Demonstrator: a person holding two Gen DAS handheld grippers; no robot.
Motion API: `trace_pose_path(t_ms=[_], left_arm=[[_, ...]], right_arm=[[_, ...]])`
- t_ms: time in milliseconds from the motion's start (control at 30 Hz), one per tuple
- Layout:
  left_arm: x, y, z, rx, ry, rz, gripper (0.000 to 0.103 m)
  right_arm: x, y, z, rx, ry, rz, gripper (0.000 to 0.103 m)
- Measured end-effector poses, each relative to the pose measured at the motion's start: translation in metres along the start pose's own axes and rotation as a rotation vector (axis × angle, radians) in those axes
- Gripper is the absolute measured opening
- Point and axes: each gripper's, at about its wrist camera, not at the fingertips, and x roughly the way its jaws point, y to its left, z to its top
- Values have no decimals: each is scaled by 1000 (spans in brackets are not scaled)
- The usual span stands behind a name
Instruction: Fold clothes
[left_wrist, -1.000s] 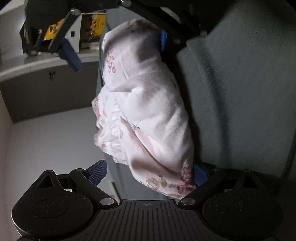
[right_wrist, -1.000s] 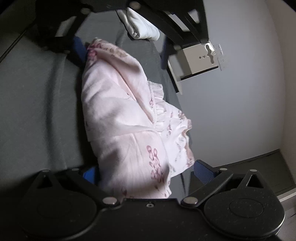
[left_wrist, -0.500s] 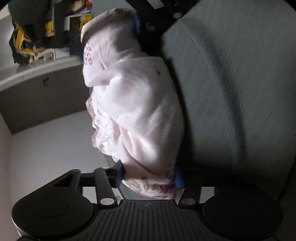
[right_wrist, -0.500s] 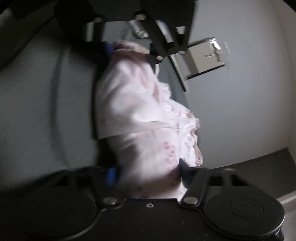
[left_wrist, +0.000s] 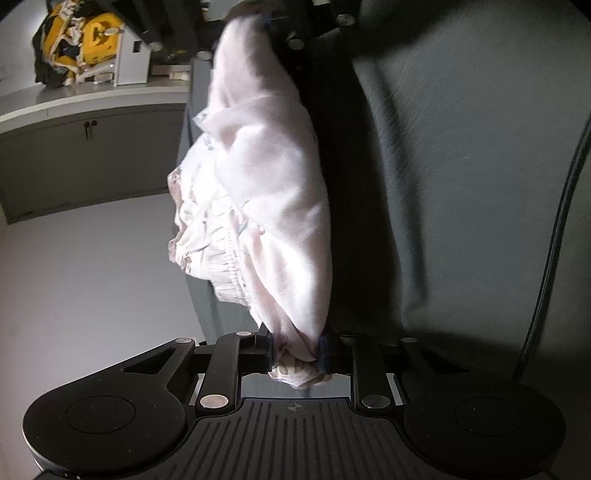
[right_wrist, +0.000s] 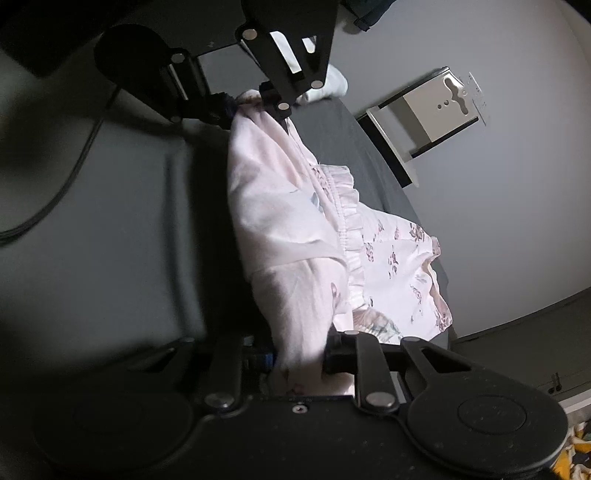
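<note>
Since a second ago both grippers have gone from spread beside the bundle to clamped on it: the left gripper (left_wrist: 295, 349) now pinches one end of the pink floral garment (left_wrist: 266, 192) and the right gripper (right_wrist: 299, 354) pinches the opposite end. The garment hangs stretched between them, bunched, above the dark cushion (left_wrist: 461, 184), its ruffled hem drooping towards the pale floor (left_wrist: 85, 266). No neat fold shows yet, so I judge most of the folding remains.

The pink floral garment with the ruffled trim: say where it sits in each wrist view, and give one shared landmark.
Left wrist: the pink floral garment runs top centre down to the left gripper.
Right wrist: it stretches from the right gripper up to the far gripper.
Shared landmark: the dark grey cushion under it.
</note>
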Motion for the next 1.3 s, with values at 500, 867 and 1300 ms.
trace_pose_path(t_ms=[500,867,1300], left_arm=[[-96,13,-45,-45,-66,-165,21],[-107,33,-48,-145,-38,-198,21],[-102,43,-78,-419,20,-6,96]], right_arm=[[-97,46,20,71,-43,261,22],[-120,42,27,181,-62,397,22],[-50,-72,-2,641,-35,797,22]])
